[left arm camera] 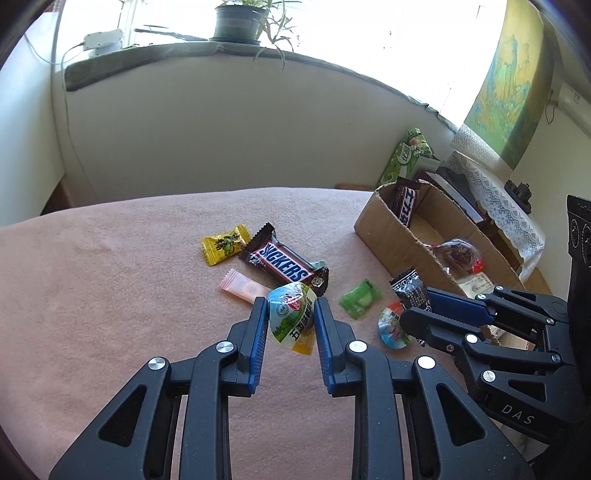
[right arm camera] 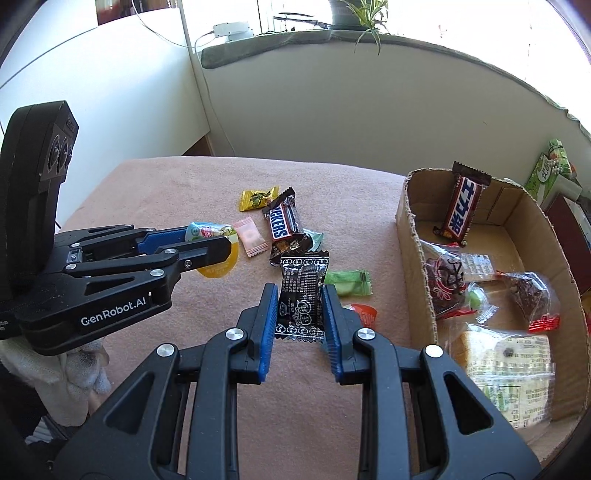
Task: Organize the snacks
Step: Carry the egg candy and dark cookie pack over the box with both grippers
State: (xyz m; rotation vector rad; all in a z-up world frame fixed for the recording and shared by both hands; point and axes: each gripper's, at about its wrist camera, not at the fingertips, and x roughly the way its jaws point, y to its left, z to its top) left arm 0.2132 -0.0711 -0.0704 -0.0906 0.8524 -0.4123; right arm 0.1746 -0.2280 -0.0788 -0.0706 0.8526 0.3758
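1. The left tool (left arm camera: 290, 317) is closed on a jelly cup (left arm camera: 292, 316), its blue pads pressing the cup's sides; the cup hangs clear above the pink cloth (left arm camera: 110, 295) covering the bench.
2. The right tool (right arm camera: 300, 314) is closed on a black candy packet (right arm camera: 301, 299), held upright between its pads and lifted off the cloth.
3. Just beyond the jelly cup lie a pink sweet (left arm camera: 240, 286) and a Snickers bar (left arm camera: 284, 264), with a yellow sweet (left arm camera: 225, 245) near the bar's far end.
4. A green sweet (left arm camera: 360, 298) lies between the two tools, and a second jelly cup (left arm camera: 393, 326) sits beside it, partly hidden behind the right tool's tip.
5. A cardboard box (right arm camera: 413, 236) stands at the right edge of the cloth. Inside it, a chocolate bar (right arm camera: 461, 206) leans against the far wall, and several wrapped snacks (right arm camera: 517, 291) lie on its floor.
6. A potted plant (left arm camera: 240, 18) stands on the window ledge beyond the bench.
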